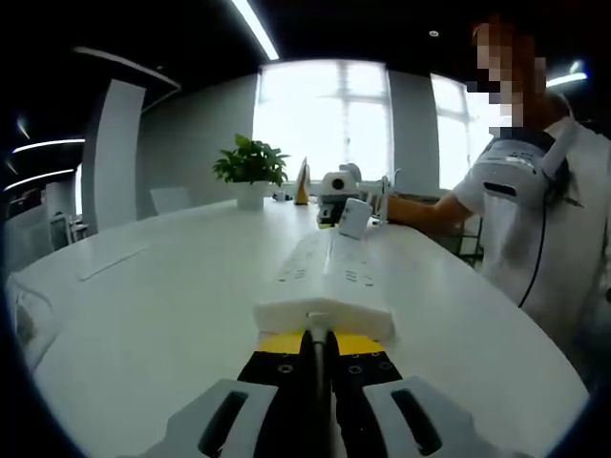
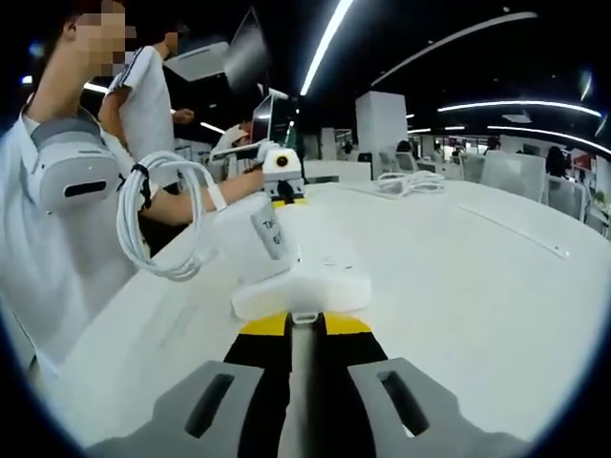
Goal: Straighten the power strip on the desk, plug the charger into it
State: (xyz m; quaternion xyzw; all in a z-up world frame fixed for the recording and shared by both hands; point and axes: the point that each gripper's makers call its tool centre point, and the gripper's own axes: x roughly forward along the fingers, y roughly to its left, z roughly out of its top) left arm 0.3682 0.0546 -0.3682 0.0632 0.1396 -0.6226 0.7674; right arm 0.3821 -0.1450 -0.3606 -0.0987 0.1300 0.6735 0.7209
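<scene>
The white power strip [image 1: 329,260] lies lengthwise on the white table [image 1: 162,305], running away from me. My left gripper [image 1: 323,320] is shut on its near end. At its far end the white charger [image 1: 354,218] stands on the strip, held by my right gripper [image 1: 334,196]. In the right gripper view, my right gripper [image 2: 301,296] is shut on the charger [image 2: 260,239], and the charger's coiled white cable [image 2: 162,219] hangs off to the left. Beyond it the left gripper [image 2: 279,167] faces me. I cannot tell whether the charger's prongs are seated.
A person in a white shirt [image 1: 535,219] stands at the table's edge and holds both grippers. A potted plant [image 1: 250,164] stands at the far end of the table. Another loose white cable [image 2: 410,181] lies farther off. A second person [image 2: 148,95] stands behind.
</scene>
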